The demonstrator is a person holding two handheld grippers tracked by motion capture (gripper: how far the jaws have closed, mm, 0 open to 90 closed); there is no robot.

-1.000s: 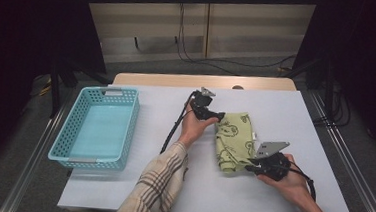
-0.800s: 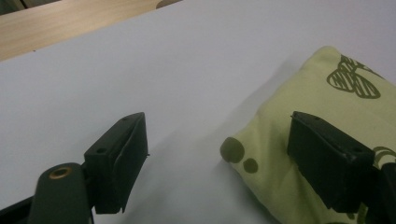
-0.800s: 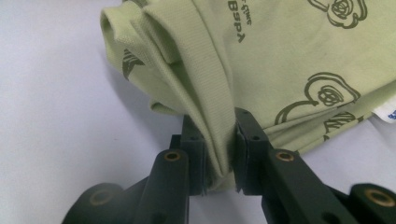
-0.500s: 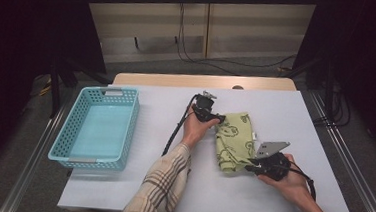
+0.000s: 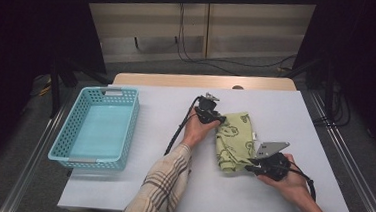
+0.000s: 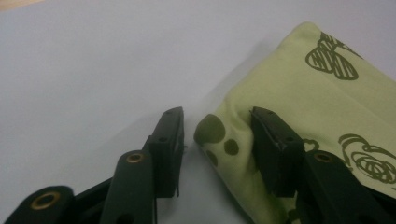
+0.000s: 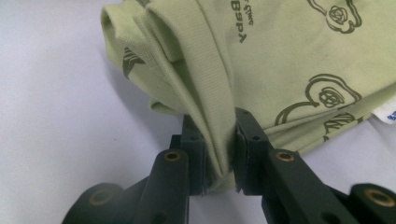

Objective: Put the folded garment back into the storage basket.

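Note:
A folded light-green cloth (image 5: pixel 234 139) with dark printed figures lies right of the table's middle. My left gripper (image 5: pixel 217 119) is at its far left corner. In the left gripper view the cloth's corner (image 6: pixel 303 88) sits between the jaws of that gripper (image 6: pixel 217 135), which have just been closing. One jaw touches the fabric and the other stands a little off it. My right gripper (image 5: pixel 250 163) is at the near edge, shut on a bunched fold of the cloth (image 7: pixel 280 56). The right gripper view shows this gripper (image 7: pixel 219 150) pinching the fold.
A light-blue plastic basket (image 5: pixel 63 142) stands at the left of the white table (image 5: pixel 150 108). Black cables trail from both grippers across the tabletop. Dark stands and a metal rail border the table's sides.
The left hand has edged slightly towards the cloth's far corner. The right hand and the cloth's near edge have stayed put.

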